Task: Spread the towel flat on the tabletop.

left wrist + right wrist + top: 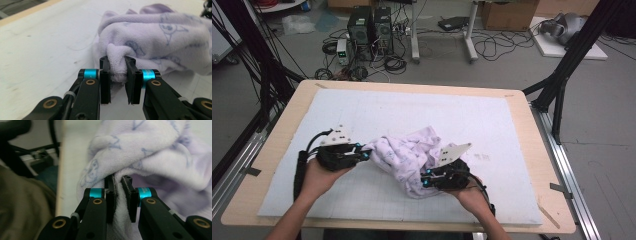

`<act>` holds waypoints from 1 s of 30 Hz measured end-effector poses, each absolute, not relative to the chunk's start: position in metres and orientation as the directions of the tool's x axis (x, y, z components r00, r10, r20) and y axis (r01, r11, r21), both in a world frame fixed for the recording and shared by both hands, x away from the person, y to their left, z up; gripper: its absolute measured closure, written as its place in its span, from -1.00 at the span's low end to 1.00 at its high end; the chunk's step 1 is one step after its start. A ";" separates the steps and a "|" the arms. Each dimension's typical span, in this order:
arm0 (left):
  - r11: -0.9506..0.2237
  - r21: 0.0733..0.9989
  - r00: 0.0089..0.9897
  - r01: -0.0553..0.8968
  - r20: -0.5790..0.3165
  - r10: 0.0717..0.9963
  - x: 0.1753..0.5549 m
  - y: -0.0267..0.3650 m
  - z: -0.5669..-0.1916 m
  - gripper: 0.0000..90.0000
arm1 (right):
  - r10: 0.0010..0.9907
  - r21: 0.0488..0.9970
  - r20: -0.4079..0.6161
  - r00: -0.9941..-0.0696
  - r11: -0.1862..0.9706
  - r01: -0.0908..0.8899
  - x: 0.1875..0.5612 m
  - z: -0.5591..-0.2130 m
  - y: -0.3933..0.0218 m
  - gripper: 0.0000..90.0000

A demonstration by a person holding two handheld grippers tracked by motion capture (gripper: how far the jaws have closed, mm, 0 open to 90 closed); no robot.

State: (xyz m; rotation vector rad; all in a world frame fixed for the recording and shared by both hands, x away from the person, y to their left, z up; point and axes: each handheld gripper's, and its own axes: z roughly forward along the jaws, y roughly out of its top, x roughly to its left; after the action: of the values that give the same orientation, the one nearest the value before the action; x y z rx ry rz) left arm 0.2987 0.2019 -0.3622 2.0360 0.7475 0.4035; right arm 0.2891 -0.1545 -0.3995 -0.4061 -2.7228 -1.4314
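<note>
Left hand-held gripper: you have it clamped on a bunched fold at the left edge of the lilac cloth; from the high view it lies nearly level, jaws pointing right into the fabric.
Why that hold: pinching a thick pleat rather than a single layer looks meant to keep the edge from slipping when you pull the cloth apart.
Cloth: a crumpled, printed towel-like piece, heaped just in front of you on the white mat that covers the tabletop, strung between your two tools.
Right hand-held gripper: closed on a thinner fold at the cloth's near right side, jaws nearly together with fabric sandwiched between.
Why two holds: opposite edges gripped suggests you are set to spread or lift it.
High view adds: both hands, the full heap, how the mat sits on the wood.
Left gripper view adds: the rolled hem squeezed between the pads, and bare mat beyond.
Right gripper view adds: a flat layer running down between the pads, the tabletop's near edge alongside.
</note>
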 end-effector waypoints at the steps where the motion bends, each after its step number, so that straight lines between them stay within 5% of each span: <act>1: -0.406 0.844 0.761 0.351 -0.004 0.649 0.297 0.208 -0.360 0.70 | 0.189 0.804 0.169 -0.967 0.541 0.246 0.285 -0.400 -0.148 0.85; 6: -0.417 0.832 0.776 0.367 -0.026 0.630 0.291 0.219 -0.371 0.66 | 0.147 0.771 0.131 -0.980 0.607 0.194 0.274 -0.408 -0.129 0.74; 12: -0.378 0.835 0.768 0.399 -0.080 0.635 0.289 0.236 -0.389 0.03 | 0.276 0.799 0.069 -0.959 0.560 0.219 0.283 -0.388 -0.159 0.18; 18: -0.392 0.813 0.768 0.431 -0.102 0.632 0.295 0.236 -0.406 -0.06 | 0.376 0.744 0.027 -0.926 0.611 0.270 0.305 -0.394 -0.173 0.01; 20: -0.410 0.796 0.775 0.446 -0.114 0.621 0.299 0.229 -0.414 0.00 | 0.389 0.707 0.004 -0.921 0.651 0.277 0.309 -0.402 -0.171 0.15; 24: -0.457 0.767 0.800 0.452 -0.121 0.588 0.303 0.216 -0.429 0.60 | 0.379 0.676 0.045 -0.924 0.670 0.307 0.310 -0.417 -0.172 0.67; 30: -0.463 0.774 0.816 0.433 -0.119 0.565 0.295 0.218 -0.427 0.86 | 0.365 0.674 0.082 -0.927 0.665 0.321 0.297 -0.416 -0.186 0.79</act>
State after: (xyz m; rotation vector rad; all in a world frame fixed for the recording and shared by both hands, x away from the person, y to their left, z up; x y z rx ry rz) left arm 0.2948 0.2176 -0.4274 2.1272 0.7317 0.1933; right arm 0.2973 -0.1863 -0.4159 -0.6024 -2.9208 -1.1646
